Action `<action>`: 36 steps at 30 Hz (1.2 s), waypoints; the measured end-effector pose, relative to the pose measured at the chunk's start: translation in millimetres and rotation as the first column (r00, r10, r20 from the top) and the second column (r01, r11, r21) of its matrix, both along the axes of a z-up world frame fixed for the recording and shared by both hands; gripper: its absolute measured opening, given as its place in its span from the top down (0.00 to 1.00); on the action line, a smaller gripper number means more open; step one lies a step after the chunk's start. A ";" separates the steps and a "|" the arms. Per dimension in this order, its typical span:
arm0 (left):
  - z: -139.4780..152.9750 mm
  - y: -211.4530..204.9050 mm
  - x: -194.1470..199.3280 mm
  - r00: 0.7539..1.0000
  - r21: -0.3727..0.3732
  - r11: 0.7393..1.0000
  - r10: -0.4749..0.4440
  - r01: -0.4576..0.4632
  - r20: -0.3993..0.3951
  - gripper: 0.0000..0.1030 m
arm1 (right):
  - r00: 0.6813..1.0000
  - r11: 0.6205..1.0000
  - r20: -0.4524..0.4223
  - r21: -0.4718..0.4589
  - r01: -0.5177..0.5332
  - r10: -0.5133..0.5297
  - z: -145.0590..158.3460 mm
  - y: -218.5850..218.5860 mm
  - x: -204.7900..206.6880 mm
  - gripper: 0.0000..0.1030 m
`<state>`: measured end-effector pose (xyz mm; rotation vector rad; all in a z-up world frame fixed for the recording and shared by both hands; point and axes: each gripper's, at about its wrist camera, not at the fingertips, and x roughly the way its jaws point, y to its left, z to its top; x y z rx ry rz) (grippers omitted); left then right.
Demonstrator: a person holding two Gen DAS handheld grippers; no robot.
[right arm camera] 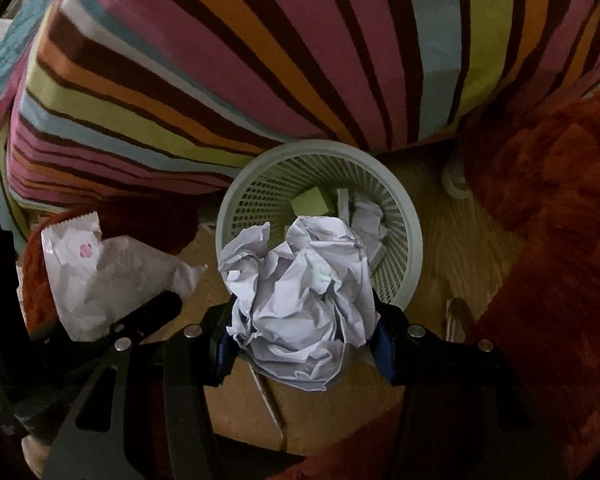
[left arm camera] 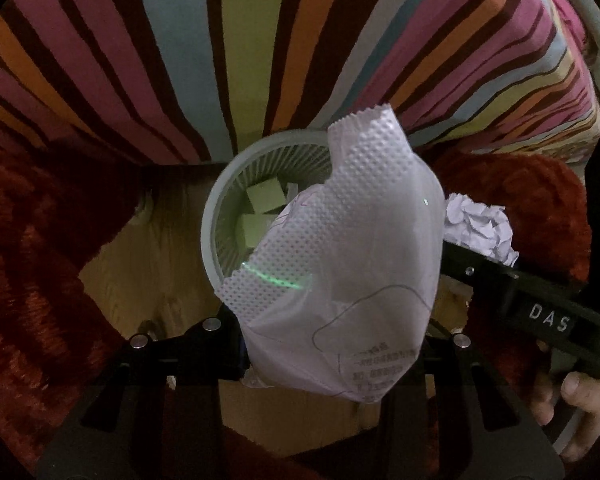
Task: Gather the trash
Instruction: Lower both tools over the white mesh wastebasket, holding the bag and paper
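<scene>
A pale green mesh waste basket (left arm camera: 216, 216) (right arm camera: 404, 216) stands on the wooden floor against the striped bed, with green blocks and paper scraps inside. My left gripper (left arm camera: 332, 364) is shut on a white plastic wrapper (left arm camera: 352, 264) with an embossed edge and printed text; the wrapper hangs above the basket's right side. My right gripper (right arm camera: 304, 348) is shut on a crumpled ball of white paper (right arm camera: 304, 300), held above the basket's near rim. The same paper ball (left arm camera: 480, 228) shows at the right in the left wrist view, and the wrapper (right arm camera: 100, 272) at the left in the right wrist view.
A bed with a striped cover (left arm camera: 260, 48) (right arm camera: 260, 60) fills the far side. Red shaggy rugs (left arm camera: 32, 280) (right arm camera: 560, 240) lie either side of the basket on the wooden floor (right arm camera: 460, 240). A hand (left arm camera: 580, 404) holds the right gripper.
</scene>
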<state>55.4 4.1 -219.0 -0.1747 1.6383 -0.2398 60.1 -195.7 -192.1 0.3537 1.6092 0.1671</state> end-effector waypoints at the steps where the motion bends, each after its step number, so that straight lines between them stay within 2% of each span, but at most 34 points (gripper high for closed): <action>1: -2.2 -1.9 0.5 1.000 0.003 1.000 -0.002 0.002 -0.012 0.64 | 1.000 1.000 -0.010 0.000 0.007 -0.007 -2.1 -0.8 1.0 0.50; 13: -33.7 -1.1 2.0 0.990 0.012 1.000 0.011 -0.010 -0.142 0.64 | 0.989 0.998 -0.133 0.009 0.064 -0.062 -40.5 -0.2 13.6 0.50; 20: -57.4 -4.6 6.7 0.980 0.011 0.999 0.033 -0.031 -0.197 0.64 | 0.982 0.997 -0.179 -0.032 0.063 -0.068 -59.3 4.7 18.2 0.50; 36: -99.0 -20.6 9.4 0.945 0.046 0.999 0.040 -0.026 -0.324 0.64 | 0.948 0.994 -0.299 -0.045 0.100 -0.109 -105.4 3.9 20.3 0.50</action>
